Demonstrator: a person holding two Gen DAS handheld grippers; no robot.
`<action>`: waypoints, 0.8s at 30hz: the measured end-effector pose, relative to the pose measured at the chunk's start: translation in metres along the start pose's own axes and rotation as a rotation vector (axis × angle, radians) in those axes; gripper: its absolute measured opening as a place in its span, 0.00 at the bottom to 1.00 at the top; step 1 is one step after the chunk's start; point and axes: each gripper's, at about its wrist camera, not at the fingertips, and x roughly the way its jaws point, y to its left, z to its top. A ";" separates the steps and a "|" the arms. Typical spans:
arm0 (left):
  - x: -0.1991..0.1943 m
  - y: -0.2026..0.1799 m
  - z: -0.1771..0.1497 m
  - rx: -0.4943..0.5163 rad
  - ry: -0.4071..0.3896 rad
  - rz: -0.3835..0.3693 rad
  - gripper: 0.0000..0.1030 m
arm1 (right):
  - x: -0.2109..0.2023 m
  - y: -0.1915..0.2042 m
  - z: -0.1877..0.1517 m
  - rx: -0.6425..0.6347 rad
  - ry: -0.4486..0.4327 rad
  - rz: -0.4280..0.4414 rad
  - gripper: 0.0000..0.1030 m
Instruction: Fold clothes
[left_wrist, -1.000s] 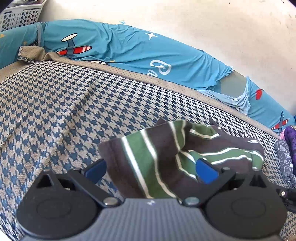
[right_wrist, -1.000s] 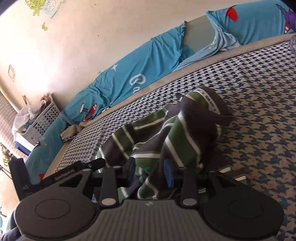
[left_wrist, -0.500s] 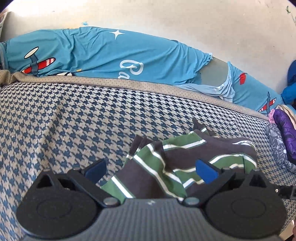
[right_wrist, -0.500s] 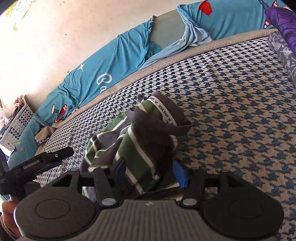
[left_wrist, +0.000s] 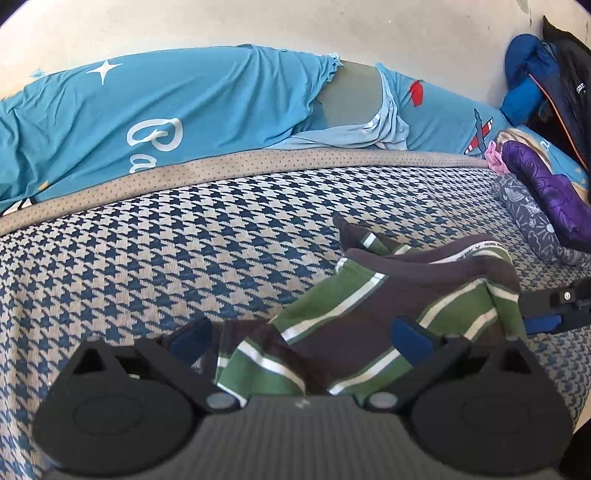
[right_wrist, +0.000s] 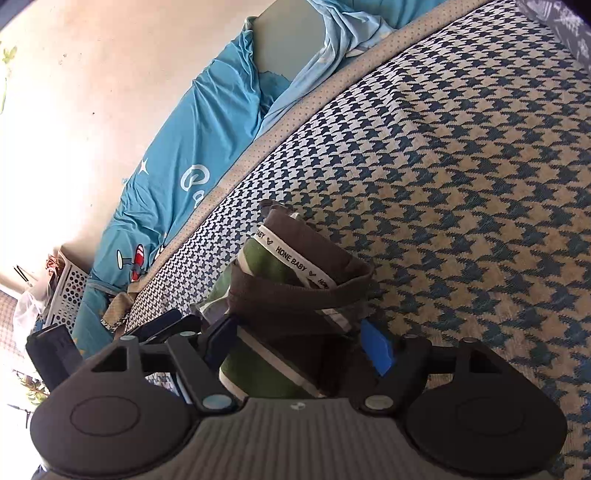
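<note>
**Right wrist view: jaws apart around striped garment**

The right hand-held gripper points down at the bed, covered in a blue-and-tan houndstooth fabric. Its jaws have just been opening; blue pads stand apart, with the striped garment between them. Whether either pad touches the cloth cannot be told. Garment is bunched, green and brown with white stripes; a white band reads "HONE BABY". The other hand-held gripper shows at left, beside the garment. A blue printed sheet runs along the wall. A white perforated basket stands far left.
</note>
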 end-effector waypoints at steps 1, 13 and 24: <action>0.004 -0.001 0.000 0.008 0.009 -0.017 1.00 | 0.003 0.002 0.002 -0.003 0.002 0.004 0.72; 0.041 -0.012 -0.001 0.055 0.090 -0.111 0.97 | 0.028 0.040 -0.001 -0.249 -0.017 -0.028 0.43; 0.033 -0.005 -0.003 0.059 0.070 0.026 0.35 | 0.036 0.069 -0.004 -0.445 -0.101 -0.090 0.13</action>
